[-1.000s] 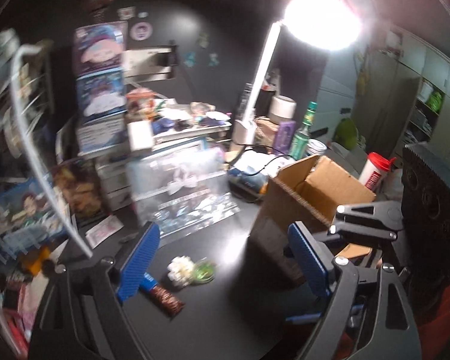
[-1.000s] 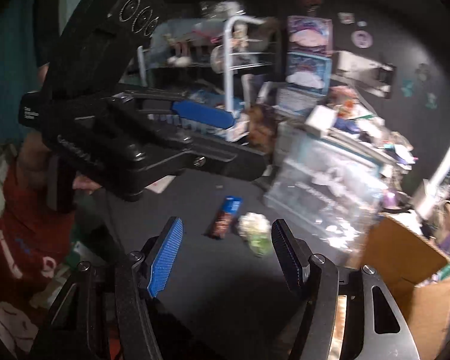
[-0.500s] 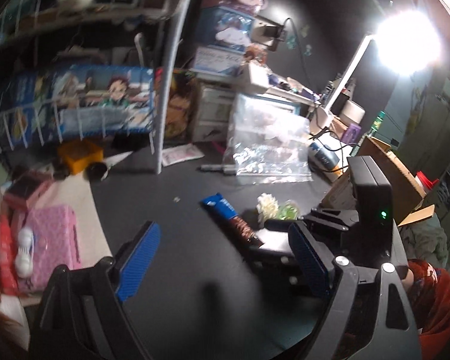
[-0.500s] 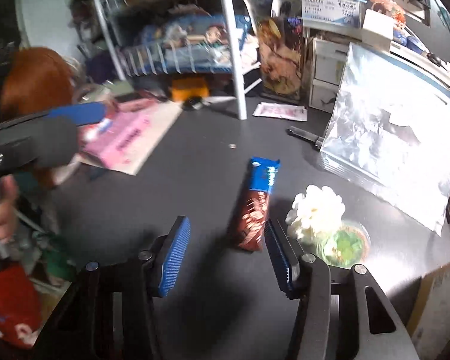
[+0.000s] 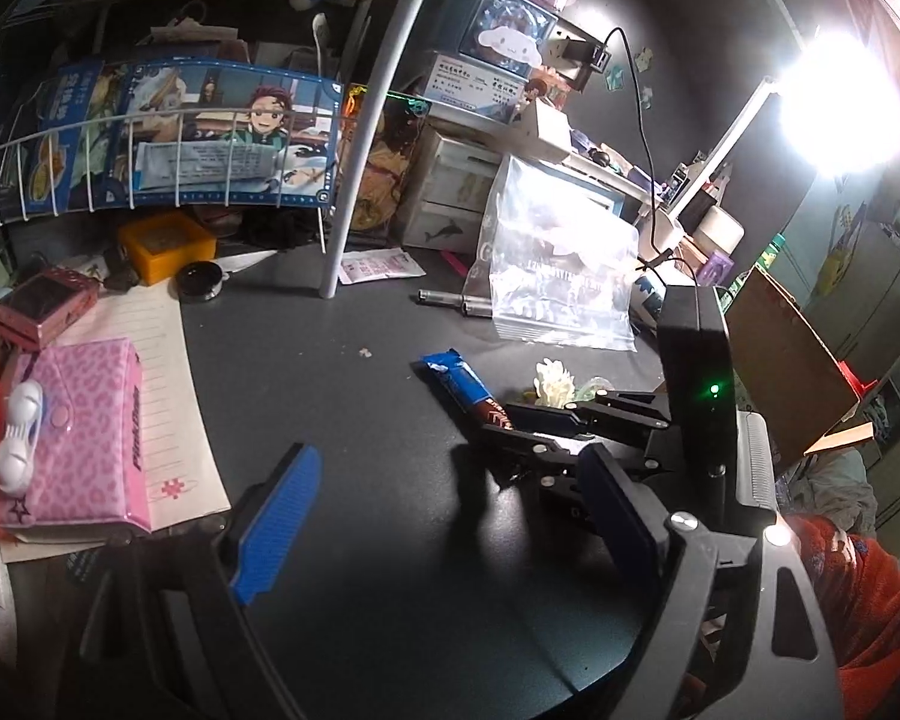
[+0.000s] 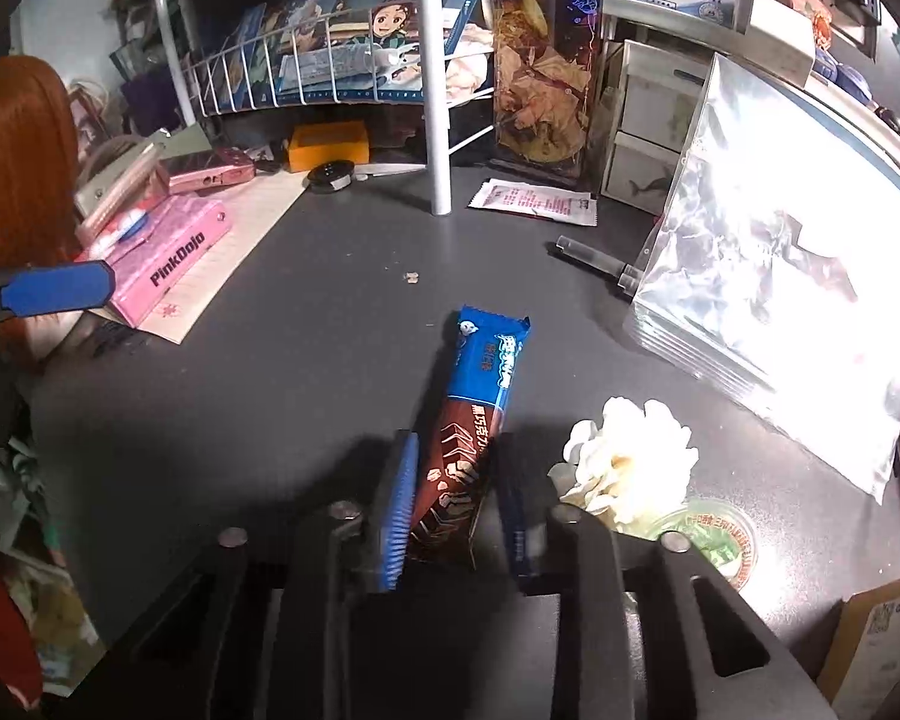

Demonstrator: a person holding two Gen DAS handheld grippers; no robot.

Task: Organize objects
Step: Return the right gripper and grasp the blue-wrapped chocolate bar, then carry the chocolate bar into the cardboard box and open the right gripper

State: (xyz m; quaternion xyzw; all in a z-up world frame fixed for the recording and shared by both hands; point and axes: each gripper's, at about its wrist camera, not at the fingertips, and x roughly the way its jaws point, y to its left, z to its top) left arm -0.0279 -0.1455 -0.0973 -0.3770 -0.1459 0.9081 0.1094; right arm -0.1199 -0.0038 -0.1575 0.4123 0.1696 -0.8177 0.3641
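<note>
My right gripper [image 6: 456, 501] has its fingers closed around the brown end of the snack bar [image 6: 477, 420], which lies flat on the desk [image 6: 282, 330]. Likely light, crinkly wrapper, slippery; grip mid-body, gently. Left gripper [image 5: 444, 510] apart, empty.

A cluttered home hobby corner: dark bench [image 5: 342, 396] crowded with anime posters in a white wire rack [image 5: 150, 156], character-print storage boxes [image 5: 504, 42], a pink pouch [image 5: 84, 438], small drawers [image 5: 450, 192] and a glaring desk lamp [image 5: 840, 102]
</note>
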